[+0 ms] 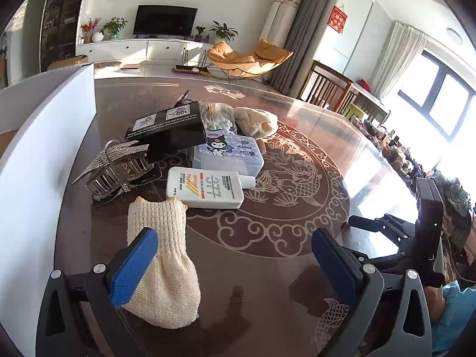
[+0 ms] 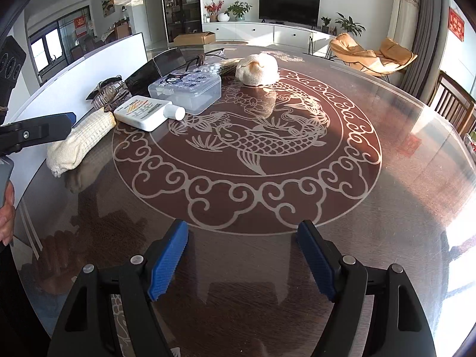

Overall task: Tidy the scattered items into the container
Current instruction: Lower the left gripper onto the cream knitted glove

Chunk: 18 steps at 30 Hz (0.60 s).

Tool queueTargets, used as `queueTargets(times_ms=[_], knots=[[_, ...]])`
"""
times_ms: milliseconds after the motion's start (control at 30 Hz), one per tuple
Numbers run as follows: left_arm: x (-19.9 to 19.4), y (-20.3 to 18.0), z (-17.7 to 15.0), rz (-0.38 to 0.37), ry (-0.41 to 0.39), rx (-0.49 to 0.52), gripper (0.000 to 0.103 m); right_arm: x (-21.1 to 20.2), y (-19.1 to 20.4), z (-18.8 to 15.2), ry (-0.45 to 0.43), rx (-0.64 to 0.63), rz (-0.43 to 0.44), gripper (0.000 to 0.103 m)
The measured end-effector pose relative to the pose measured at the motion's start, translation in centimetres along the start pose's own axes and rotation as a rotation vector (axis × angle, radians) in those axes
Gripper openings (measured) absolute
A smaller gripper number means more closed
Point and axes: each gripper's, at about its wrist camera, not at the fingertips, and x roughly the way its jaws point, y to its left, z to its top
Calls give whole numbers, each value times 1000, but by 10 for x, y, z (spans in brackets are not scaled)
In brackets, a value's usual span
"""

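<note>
From the left wrist view, we see that almost nothing is tidied yet. The knitted pouch (image 1: 162, 255) lies on the table (image 1: 267, 282) right in front of us. Its long side runs away from us, with its open, yellow-edged mouth pointing at the white bottle (image 1: 205, 189). The left gripper (image 1: 235, 264) has its jaws wide apart, and the left pad touches the side of the pouch. The other pad is well away, so we are not holding it yet. Behind it lie the white bottle with its cap pointing right, the clear box with a cartoon on it (image 1: 229, 151), the black box (image 1: 168, 126), the sparkly hair clip (image 1: 116, 168), the bag of cotton swabs (image 1: 217, 117) and a cream cloth lump (image 1: 255, 122). The big white container wall (image 1: 44, 163) stands just to the left of them all. We cannot see inside it, so we cannot tell if anything is in there.

From the right wrist view, the right gripper (image 2: 242, 260) hangs over a bare part of the table with its jaws open and nothing between them. Far off on the left we see the pouch (image 2: 80, 142) lying slanted, its mouth up by the bottle (image 2: 147, 113) and its closed end nearer us. The white container (image 2: 98, 65) is behind it. We think every item still has to go in.
</note>
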Motion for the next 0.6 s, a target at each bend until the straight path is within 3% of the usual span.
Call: queueTargets(times_ms=[67, 200, 433, 600], knots=[[-3, 5, -1, 4, 3, 0, 103, 0, 0, 0, 0, 0, 0, 77], [13, 10, 0, 95, 43, 36, 103, 0, 0, 0, 0, 0, 0, 77], [51, 29, -3, 212, 121, -62, 103, -1, 0, 0, 0, 1, 0, 77], [58, 26, -5, 248, 135, -29, 103, -1, 0, 0, 0, 1, 0, 77]])
